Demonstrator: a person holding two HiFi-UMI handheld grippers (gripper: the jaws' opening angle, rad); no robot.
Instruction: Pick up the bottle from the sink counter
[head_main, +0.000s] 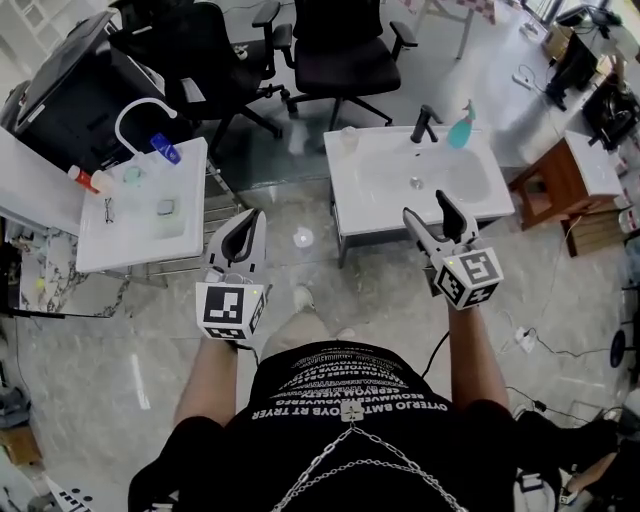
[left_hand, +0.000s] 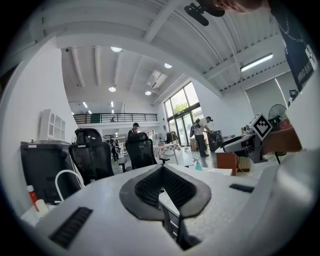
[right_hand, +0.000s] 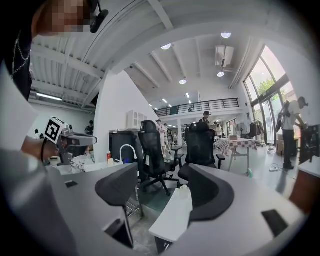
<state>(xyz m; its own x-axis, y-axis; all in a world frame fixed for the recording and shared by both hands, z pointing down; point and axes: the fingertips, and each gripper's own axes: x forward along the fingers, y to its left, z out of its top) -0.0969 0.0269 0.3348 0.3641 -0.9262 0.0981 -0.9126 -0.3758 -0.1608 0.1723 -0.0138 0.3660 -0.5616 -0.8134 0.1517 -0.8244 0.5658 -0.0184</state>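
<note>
A teal bottle (head_main: 462, 128) stands at the back right of the white sink counter (head_main: 345, 185), beside a black faucet (head_main: 425, 122). A small clear container (head_main: 347, 139) sits on the counter's back left corner. My right gripper (head_main: 436, 222) hovers in front of the counter's near edge, open and holding nothing. In the right gripper view the counter edge (right_hand: 172, 215) shows between the open jaws of the right gripper (right_hand: 165, 189), and the teal bottle (right_hand: 249, 172) is far to the right. My left gripper (head_main: 245, 238) is held left of the counter, its pads (left_hand: 150, 185) closed together, empty.
A second white sink unit (head_main: 140, 215) at the left carries a white faucet (head_main: 135, 110), a blue bottle (head_main: 166, 149) and a red-capped bottle (head_main: 83, 179). Black office chairs (head_main: 340, 45) stand behind the counter. A wooden stool (head_main: 555, 185) is at the right. A cable (head_main: 540, 345) lies on the floor.
</note>
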